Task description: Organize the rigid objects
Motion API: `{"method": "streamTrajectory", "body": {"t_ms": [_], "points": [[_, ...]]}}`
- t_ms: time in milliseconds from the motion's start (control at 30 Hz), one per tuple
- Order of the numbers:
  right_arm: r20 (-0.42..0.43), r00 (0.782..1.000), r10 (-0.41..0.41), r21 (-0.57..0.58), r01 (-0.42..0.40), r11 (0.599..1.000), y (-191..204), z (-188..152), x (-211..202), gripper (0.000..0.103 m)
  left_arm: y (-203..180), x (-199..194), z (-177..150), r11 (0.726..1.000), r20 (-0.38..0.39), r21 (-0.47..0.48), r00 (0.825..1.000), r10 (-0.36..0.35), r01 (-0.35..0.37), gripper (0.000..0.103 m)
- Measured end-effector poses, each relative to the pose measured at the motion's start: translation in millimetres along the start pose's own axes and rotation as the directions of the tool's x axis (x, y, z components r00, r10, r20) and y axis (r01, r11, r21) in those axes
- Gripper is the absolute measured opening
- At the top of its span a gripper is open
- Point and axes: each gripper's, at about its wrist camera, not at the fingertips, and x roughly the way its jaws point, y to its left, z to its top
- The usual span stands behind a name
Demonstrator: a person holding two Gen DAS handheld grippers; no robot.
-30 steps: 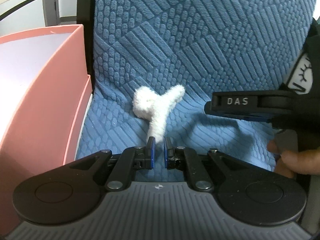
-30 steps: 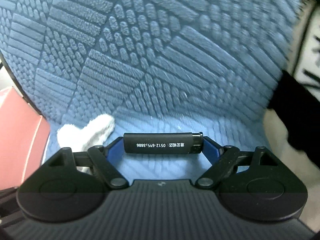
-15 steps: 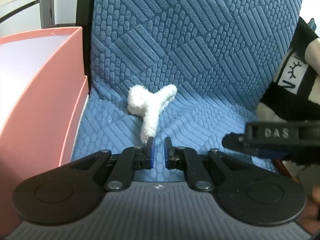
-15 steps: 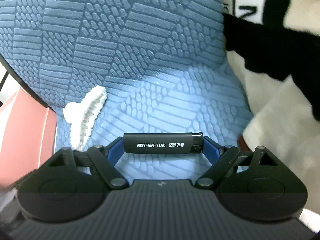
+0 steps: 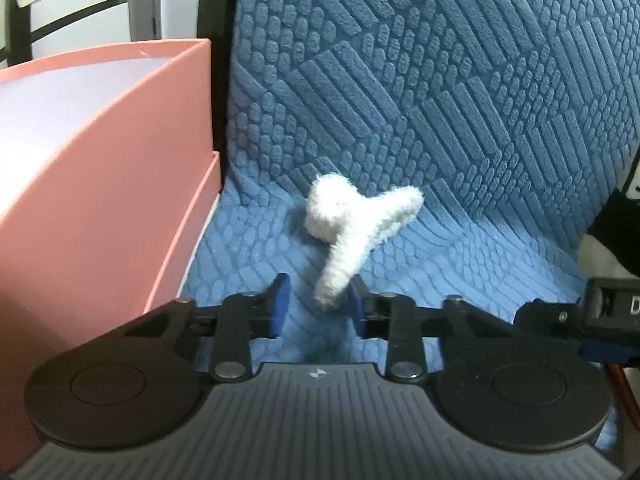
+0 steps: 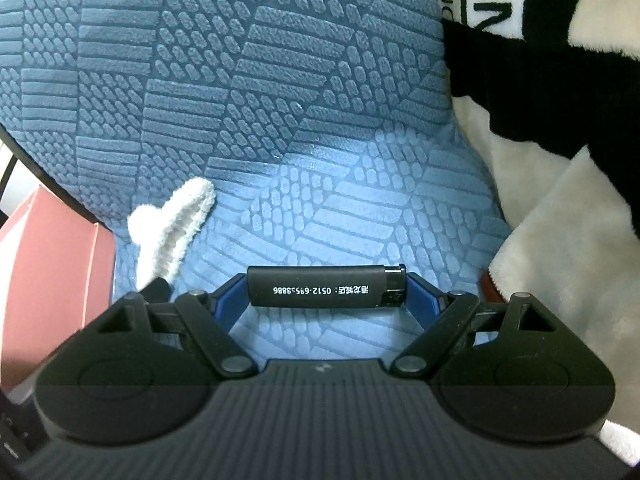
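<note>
In the left wrist view, a pink box (image 5: 100, 184) of smooth card with a pale lilac inside is seen along the left edge. At centre, a white fluffy hair claw (image 5: 356, 224) is laid on the blue quilted cushion (image 5: 460, 128), whose raised bars and ovals form geometric blocks. Its long axis runs from the lower centre to the upper right, with a rounded lobe at upper left. The left gripper (image 5: 318, 308) is held with jaws apart; the claw's lower tip is seen between the blue pads.

In the right wrist view, a smooth black lighter (image 6: 326, 286), printed with white characters, is clamped endwise by the right gripper (image 6: 326, 296); its long axis is horizontal, cap toward the right. A black-and-white plush blanket (image 6: 560, 160) is seen at right.
</note>
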Motion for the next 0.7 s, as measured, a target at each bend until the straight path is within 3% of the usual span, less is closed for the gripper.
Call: {"method": "streamTrajectory", "body": {"t_ms": [67, 100, 233, 700], "points": [[-0.007, 1.0, -0.008, -0.015, 0.008, 1.0, -1, 1, 1, 0.086, -3, 5, 2, 1.0, -0.027, 0.013, 0.999, -0.026, 0.026, 0.016], [-0.014, 1.0, -0.008, -0.019, 0.008, 1.0, -2, 1, 2, 0.086, -3, 6, 1, 0.999, -0.026, 0.015, 0.999, -0.028, 0.029, 0.015], [-0.042, 0.999, -0.002, -0.01, 0.002, 1.0, -7, 2, 7, 0.086, -10, 0, -1, 0.998, -0.014, 0.051, 1.0, -0.026, 0.027, 0.014], [-0.019, 0.999, -0.03, -0.05, 0.029, 0.998, -2, -31, -19, 0.086, 0, -60, -30, 0.994, -0.02, 0.094, 0.998, -0.053, 0.055, 0.013]]}}
